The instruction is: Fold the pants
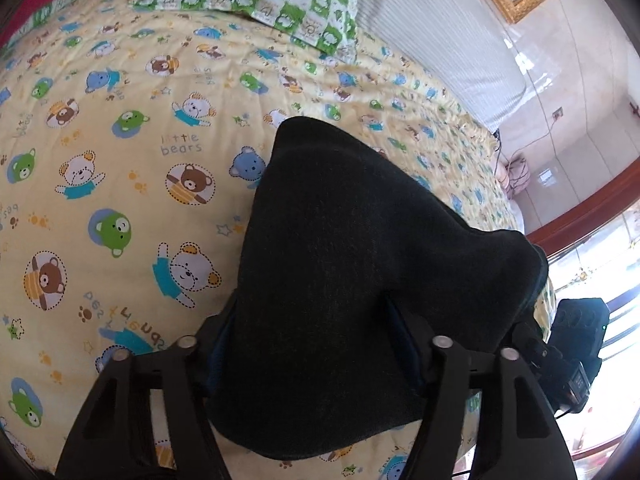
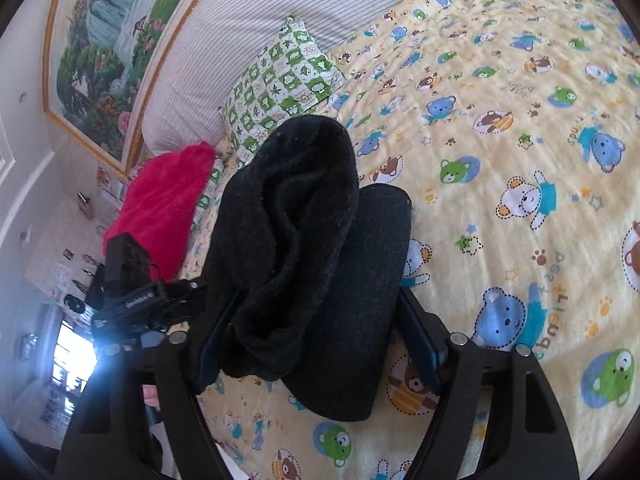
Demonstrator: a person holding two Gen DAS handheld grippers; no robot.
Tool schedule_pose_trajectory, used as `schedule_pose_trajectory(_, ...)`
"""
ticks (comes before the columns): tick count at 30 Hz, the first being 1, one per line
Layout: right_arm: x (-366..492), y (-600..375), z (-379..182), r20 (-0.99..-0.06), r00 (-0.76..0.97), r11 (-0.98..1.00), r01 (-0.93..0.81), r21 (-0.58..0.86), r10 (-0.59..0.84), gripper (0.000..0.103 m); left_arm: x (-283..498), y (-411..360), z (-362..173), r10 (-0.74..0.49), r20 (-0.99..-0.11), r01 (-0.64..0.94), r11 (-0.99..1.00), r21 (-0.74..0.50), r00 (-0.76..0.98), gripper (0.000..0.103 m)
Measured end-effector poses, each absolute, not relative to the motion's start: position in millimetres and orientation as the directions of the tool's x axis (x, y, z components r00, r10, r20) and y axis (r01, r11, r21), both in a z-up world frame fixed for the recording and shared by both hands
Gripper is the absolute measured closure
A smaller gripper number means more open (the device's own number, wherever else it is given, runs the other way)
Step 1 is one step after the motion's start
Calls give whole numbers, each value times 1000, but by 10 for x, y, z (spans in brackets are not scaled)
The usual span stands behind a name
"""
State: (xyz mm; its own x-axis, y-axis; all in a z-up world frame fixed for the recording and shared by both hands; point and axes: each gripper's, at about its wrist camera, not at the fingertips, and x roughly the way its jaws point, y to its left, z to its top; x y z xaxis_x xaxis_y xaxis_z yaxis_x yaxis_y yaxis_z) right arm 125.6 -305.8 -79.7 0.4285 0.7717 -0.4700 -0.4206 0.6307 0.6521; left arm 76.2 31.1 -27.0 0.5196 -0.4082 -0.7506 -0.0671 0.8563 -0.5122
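**Both grippers at the folded dark pants on the bear-print bed**

Object: dark charcoal, felt-like fabric pants, bundled into a thick multi-layer fold, lying on a pale yellow bedspread printed with cartoon bears.

Left gripper: angled steeply down toward the bed. The pants fill the whole gap between its black fingers; the blue-lined pads sit against the cloth on both sides and the fabric bulges up over them. Reading: clamped on the pants. The bundle drapes over the front of the tool, and its lower edge hangs close to the camera.

Right gripper: tilted down more shallowly. Pants lie between its fingers. Left-side pad is pressed into a rolled, rumpled layer of cloth; right-side pad sits just beside the flat folded edge. Contact on that side cannot be confirmed, so whether this tool clamps the cloth cannot be told.

In each view the other gripper's black body shows at the frame edge, near the bundle.

Surroundings: green-and-white checked pillow near a striped white headboard cushion; bright red plush blanket at the bed's edge; gold-framed landscape painting on the wall.
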Motion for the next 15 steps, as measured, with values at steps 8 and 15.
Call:
schedule_pose_trajectory(8,1215,-3064,-752,-410,415,576,-458,677,812,44,607,368,-140,-447,-705,-48,826,-561,551,73)
schedule_pose_trajectory(15,1192,-3030,-616,-370,412,545,-496,675,833,48,401,388,81,-436,-673,-38,823,-567,597,75)
